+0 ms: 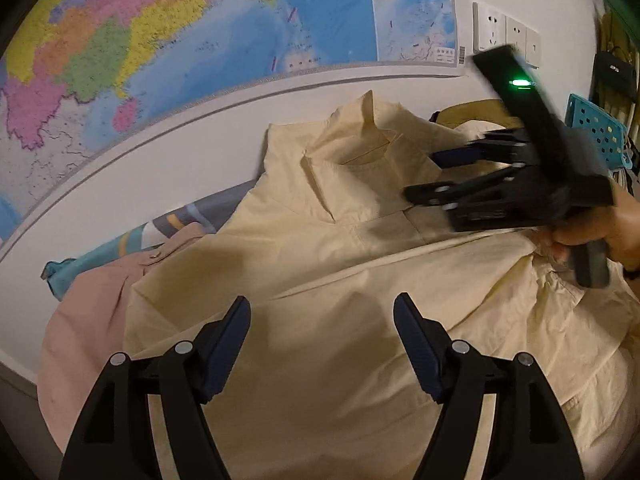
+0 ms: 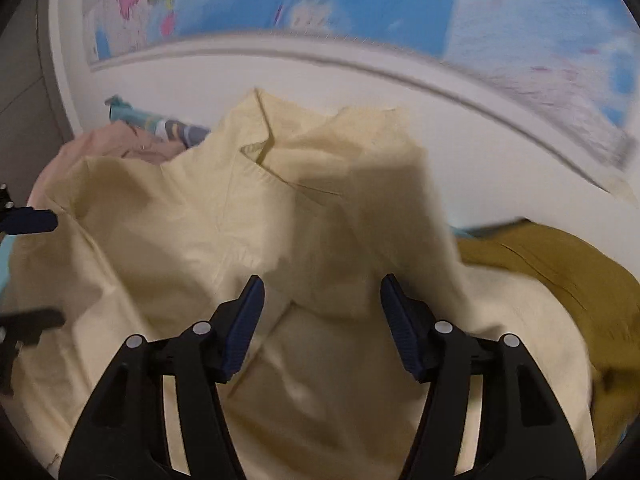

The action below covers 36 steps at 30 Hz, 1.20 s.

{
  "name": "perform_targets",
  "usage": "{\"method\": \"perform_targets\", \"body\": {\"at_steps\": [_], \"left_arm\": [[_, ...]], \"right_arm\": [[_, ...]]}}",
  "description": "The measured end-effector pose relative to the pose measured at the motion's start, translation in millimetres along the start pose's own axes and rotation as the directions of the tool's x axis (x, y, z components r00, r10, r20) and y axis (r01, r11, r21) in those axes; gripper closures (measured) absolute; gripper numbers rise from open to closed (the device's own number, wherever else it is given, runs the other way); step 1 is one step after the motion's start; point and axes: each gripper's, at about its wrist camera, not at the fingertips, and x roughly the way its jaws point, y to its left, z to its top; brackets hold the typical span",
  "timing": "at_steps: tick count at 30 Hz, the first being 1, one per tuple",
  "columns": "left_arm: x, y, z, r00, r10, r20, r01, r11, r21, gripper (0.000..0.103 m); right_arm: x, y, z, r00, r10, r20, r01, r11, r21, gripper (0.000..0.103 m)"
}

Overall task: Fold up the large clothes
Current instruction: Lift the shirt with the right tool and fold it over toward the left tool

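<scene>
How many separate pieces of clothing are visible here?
3. The cream shirt lies spread in the middle, the pink garment is partly under its left edge, and the mustard garment lies at its right. Others may be hidden underneath.

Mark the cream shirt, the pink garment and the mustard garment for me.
cream shirt (image 1: 360,152): left wrist view, on its collar.
pink garment (image 1: 92,312): left wrist view, on the flat cloth left of the shirt.
mustard garment (image 2: 560,268): right wrist view, on its upper fold.

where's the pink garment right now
In the left wrist view the pink garment lies at the lower left, partly under the cream shirt's left edge, beside the striped cloth near the wall; the right wrist view shows it at upper left.
</scene>
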Motion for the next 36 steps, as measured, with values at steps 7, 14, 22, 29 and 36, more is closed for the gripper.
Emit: {"method": "perform_targets", "body": {"at_steps": [7, 14, 22, 29, 36], "left_arm": [[16.2, 14.5, -5.2, 0.999, 0.005, -0.036, -0.006, 1.0, -0.03, 0.032], [5.1, 29.7, -4.3, 1.0, 0.014, 0.01, -0.013, 0.998, -0.057, 0.032], [-18.2, 32.9, -28.4, 0.998, 0.062, 0.027, -0.061, 0.997, -0.04, 0.03], [-60.4, 46.8, -82.2, 0.998, 0.043, 0.056, -0.039, 0.997, -0.07, 0.027], [-117.2, 53.8, -168.6, 0.994, -0.012, 0.107, 0.029, 0.986, -0.164, 0.025]], "right_arm": [[16.1, -16.8, 15.5, 0.999, -0.025, -0.02, 0.025, 1.0, 0.003, 0.093], [-48.2, -39.0, 46.9, 0.975, 0.008, 0.223, -0.024, 0.997, 0.067, 0.101], [2.3, -53.2, 42.6, 0.987, -0.104, 0.121, 0.088, 0.988, 0.13, 0.099], [-82.4, -66.7, 2.3, 0.981, -0.039, 0.19, 0.003, 0.983, 0.185, 0.041], [-186.2, -50.2, -127.5, 0.985, 0.097, 0.144, -0.123, 0.974, 0.19, 0.028]]}}
